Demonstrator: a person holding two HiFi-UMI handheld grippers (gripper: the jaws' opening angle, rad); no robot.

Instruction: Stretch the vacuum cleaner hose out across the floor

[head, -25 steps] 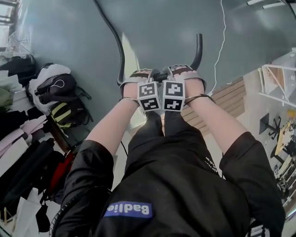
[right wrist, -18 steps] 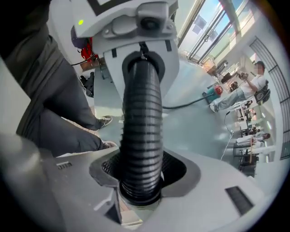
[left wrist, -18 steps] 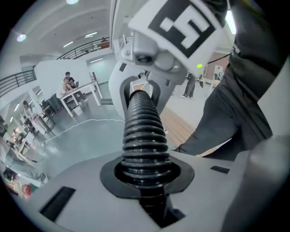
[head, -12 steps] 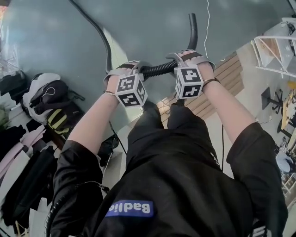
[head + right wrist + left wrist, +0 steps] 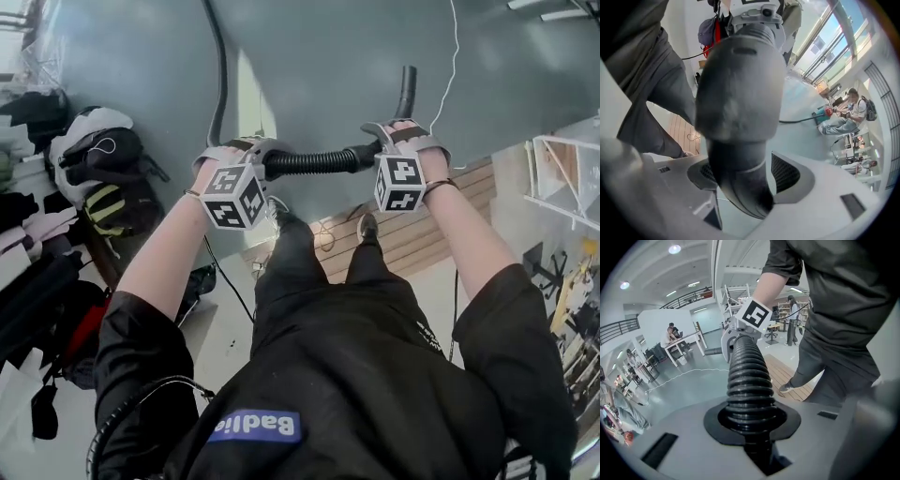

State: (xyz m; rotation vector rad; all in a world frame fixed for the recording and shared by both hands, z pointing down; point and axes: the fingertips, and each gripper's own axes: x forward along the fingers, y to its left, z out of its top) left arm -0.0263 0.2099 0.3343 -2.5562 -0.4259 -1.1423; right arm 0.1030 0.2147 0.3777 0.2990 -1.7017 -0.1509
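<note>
So, one black ribbed hose (image 5: 314, 161) spans mid-frame between two grippers: left gripper (image 5: 255, 155) clamped on it, right gripper (image 5: 382, 142) jaws just opening, loose around its smooth end.

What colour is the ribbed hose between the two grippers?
Black; the hose shows best in the left gripper view.

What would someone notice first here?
The black ribbed vacuum hose, stretched in mid-air between two grippers over the grey floor. The left gripper has just closed on it; the right gripper has just been opening around its smooth cuff. Backpacks lie heaped at left.
</note>
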